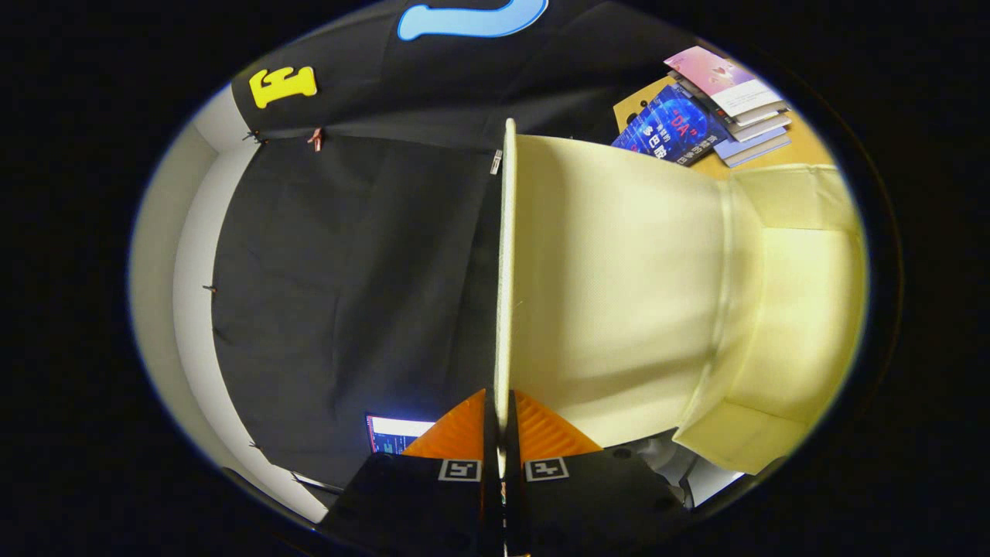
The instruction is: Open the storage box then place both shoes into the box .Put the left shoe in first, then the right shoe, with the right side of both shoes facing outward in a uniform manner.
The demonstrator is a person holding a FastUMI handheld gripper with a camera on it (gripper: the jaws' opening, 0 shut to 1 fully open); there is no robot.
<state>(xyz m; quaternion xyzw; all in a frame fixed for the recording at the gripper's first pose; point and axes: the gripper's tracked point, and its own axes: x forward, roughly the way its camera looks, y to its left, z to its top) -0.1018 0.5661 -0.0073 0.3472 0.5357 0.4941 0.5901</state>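
— How far along is it?

— Early, I'd say. The gripper [501, 433] has its jaws pinched together on the edge of the box lid [619, 294], which stands swung up, running toward twelve o'clock from the fingers. The box [804, 309] lies at three o'clock.

— And the shoes?

— Can't spot them; the inside is hidden. Books [711, 116] at one o'clock.

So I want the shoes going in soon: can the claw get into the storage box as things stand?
Probably not right away. The claw is shut on the edge of the box lid, which stands raised in front of it. The storage box lies beyond the lid; the claw would have to let go first.
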